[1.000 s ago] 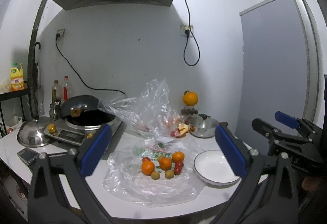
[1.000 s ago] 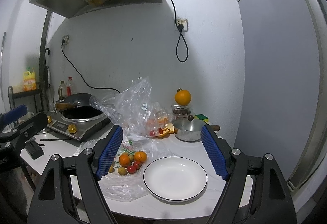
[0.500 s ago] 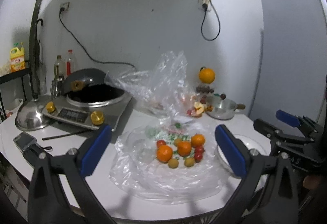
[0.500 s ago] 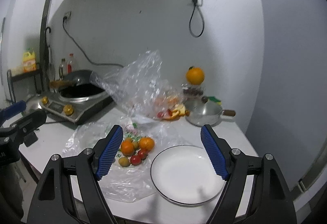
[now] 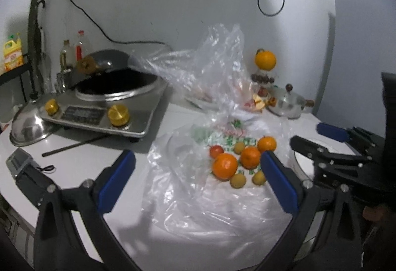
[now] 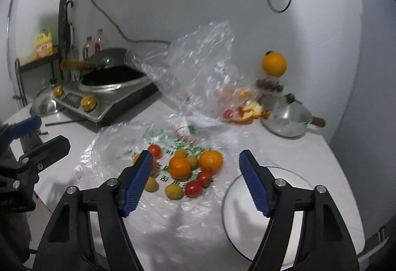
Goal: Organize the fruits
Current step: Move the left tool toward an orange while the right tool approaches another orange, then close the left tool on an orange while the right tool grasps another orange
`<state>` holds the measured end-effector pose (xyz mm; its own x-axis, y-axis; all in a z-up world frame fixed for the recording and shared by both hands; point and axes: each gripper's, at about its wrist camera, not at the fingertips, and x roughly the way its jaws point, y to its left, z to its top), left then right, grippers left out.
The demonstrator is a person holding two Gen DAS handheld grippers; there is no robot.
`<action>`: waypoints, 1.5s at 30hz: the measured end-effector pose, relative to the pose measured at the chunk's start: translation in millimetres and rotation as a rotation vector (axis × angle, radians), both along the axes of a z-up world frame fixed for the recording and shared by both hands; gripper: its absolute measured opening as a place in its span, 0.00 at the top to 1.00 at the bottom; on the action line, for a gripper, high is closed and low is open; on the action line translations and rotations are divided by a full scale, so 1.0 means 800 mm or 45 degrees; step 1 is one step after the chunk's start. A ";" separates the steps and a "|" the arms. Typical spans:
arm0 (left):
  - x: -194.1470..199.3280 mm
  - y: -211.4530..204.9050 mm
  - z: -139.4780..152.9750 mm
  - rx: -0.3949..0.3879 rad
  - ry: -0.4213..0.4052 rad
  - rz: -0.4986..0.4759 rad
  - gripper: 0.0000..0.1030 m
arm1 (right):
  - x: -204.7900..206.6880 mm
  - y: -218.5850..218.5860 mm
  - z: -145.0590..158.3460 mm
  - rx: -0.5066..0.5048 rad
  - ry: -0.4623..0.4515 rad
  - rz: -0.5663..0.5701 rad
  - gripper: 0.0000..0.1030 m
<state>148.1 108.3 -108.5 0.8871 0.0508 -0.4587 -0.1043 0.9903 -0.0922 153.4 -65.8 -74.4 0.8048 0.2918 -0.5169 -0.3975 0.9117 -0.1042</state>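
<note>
A: Where is the fruit?

B: In the right wrist view it lies at the centre of the frame, on a flattened clear plastic bag spread over the white table. There are oranges, red tomatoes and small yellowish fruits, all bunched together.

A: And the plate?

B: The white plate sits at the lower right of that frame, just beside the bag and holding no fruit.

A: How do the tools stand?

B: The right gripper has its blue pads spread wide apart, holding nothing; the fruit shows between and beyond them. The left gripper is likewise spread wide and holding nothing, low in its own frame, with the oranges near its right-hand pad.

A: Anything else around?

B: A metal cooker with a dark wok at the left, a small steel pot at the right, and a single orange perched above it near the wall. A second crumpled bag rises behind the fruit.
</note>
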 end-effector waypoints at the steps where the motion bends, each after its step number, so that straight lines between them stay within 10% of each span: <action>1: 0.006 0.000 -0.003 0.003 0.013 -0.010 0.02 | 0.007 0.004 -0.005 -0.006 0.022 0.007 0.33; 28: 0.111 -0.006 -0.063 -0.005 0.241 -0.166 0.36 | 0.126 0.057 -0.101 -0.146 0.440 0.086 0.59; 45: 0.131 -0.053 -0.052 0.113 0.269 -0.230 0.46 | 0.115 0.010 -0.040 0.027 0.264 0.131 0.64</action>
